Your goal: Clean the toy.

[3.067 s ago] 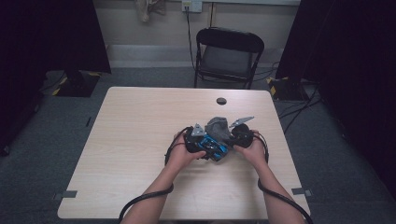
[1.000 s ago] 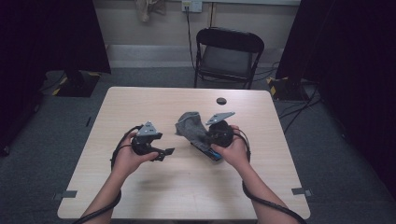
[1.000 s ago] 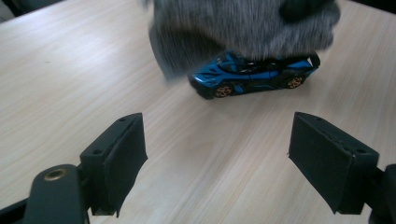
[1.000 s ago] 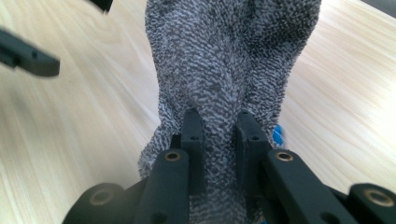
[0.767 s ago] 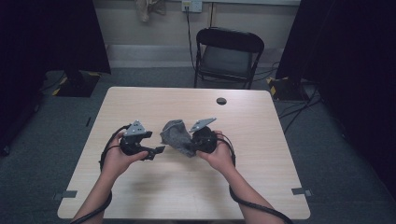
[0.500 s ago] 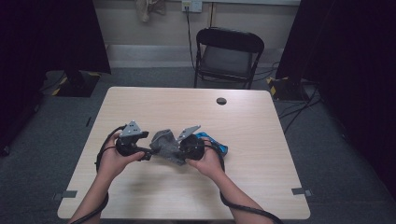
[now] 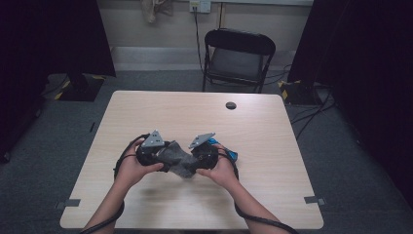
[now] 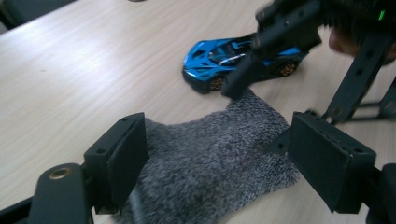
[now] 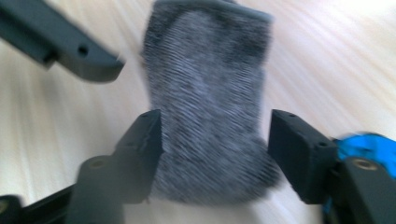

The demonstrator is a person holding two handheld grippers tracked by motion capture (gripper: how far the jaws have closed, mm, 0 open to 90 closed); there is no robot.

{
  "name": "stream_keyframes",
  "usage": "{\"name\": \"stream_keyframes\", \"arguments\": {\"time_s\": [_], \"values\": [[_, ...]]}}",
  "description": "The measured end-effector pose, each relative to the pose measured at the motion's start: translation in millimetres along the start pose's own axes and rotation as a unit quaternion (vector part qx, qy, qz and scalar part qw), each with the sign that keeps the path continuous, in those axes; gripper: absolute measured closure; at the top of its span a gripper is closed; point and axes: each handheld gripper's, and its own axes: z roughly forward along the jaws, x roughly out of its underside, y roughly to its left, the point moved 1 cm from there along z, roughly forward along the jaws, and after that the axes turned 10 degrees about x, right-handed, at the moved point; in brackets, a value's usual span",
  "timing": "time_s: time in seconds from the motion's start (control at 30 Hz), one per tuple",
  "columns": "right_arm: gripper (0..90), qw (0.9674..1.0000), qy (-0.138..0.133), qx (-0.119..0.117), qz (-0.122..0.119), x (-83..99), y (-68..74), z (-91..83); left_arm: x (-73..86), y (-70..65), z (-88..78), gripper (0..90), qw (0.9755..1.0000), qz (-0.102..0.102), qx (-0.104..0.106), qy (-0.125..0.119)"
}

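A grey knitted sock [image 7: 178, 160] lies flat on the table between my two grippers. My left gripper [image 8: 218, 135] stands open with the sock's end [image 8: 210, 158] between its jaws; the right pad is clear of it. My right gripper [image 9: 215, 126] has just been opening and now stands open astride the other end of the sock [image 9: 205, 93], its left pad at the fabric's edge. In the high view the left gripper [image 7: 164, 156] and right gripper [image 7: 191, 162] face each other across the sock. A blue toy car [image 8: 233, 56] stands just behind the right gripper [image 8: 280, 28].
The pale wooden table [image 7: 170, 112] has a small black round object [image 7: 231, 105] near its far edge. A black folding chair [image 7: 238, 53] stands beyond it. The blue car [image 7: 228, 155] sits right of my right hand. Cables trail back from both grippers.
My right gripper carried the sock left and down to the left gripper, and its jaws came open, so the sock lies on the table. The car stayed to the right.
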Motion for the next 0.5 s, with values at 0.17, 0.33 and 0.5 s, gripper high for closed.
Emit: {"name": "stream_keyframes", "arguments": {"time_s": [0.17,0.33,0.5], "values": [[27.4,0.9995,-0.002,0.031,0.009,2.9,-19.5,-16.7,3.8,-1.9,16.5,19.9,0.9995,-0.003,0.012,0.030],[21.3,0.9964,0.014,0.069,0.047,12.5,-46.8,-25.5,10.4,0.4,28.8,19.5,0.9985,-0.002,0.012,0.053],[15.8,0.9918,0.040,0.101,0.067,27.6,-69.6,-26.7,16.8,3.8,39.2,18.7,0.9976,0.006,0.008,0.069]]}}
